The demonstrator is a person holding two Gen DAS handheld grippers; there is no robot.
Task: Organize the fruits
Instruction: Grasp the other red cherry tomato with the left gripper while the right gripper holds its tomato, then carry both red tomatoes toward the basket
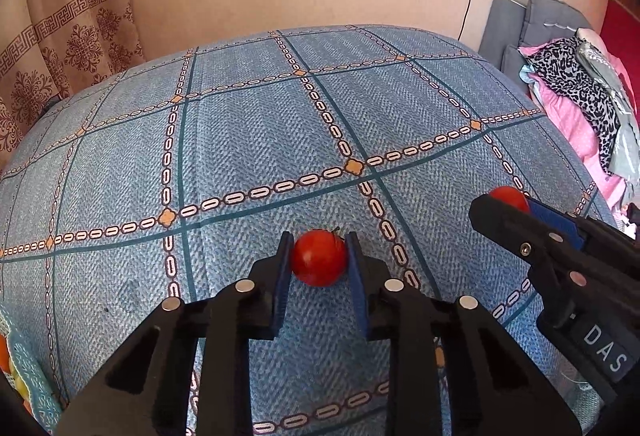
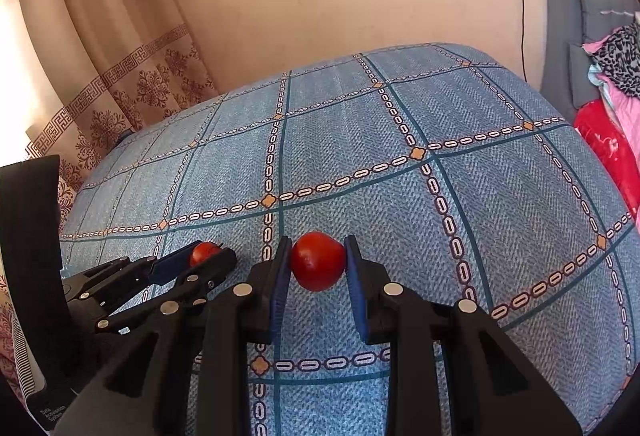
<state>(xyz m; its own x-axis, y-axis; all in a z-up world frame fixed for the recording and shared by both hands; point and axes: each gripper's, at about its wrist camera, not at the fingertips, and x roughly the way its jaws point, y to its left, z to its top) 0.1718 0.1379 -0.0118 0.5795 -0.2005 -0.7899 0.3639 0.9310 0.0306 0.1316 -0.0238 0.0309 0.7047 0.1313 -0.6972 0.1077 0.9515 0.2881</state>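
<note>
A red tomato (image 1: 319, 256) sits between the blue pads of my left gripper (image 1: 319, 244), which is shut on it, low over the blue checked bedcover (image 1: 248, 124). The right wrist view shows a second red tomato (image 2: 318, 261), and my right gripper (image 2: 318, 242) is shut on it the same way. The two grippers are side by side: the right gripper (image 1: 506, 202) with its tomato (image 1: 508, 196) shows at the right of the left wrist view. The left gripper (image 2: 208, 250) with its tomato (image 2: 204, 252) shows at the left of the right wrist view. Whether either tomato touches the cover cannot be told.
The bedcover (image 2: 400, 176) stretches ahead. A patterned curtain (image 1: 60, 48) hangs at the left. Piled clothes (image 1: 580, 96) and grey cushions (image 1: 516, 24) lie at the right. A light blue net (image 1: 24, 368) holding orange fruit lies at the lower left edge.
</note>
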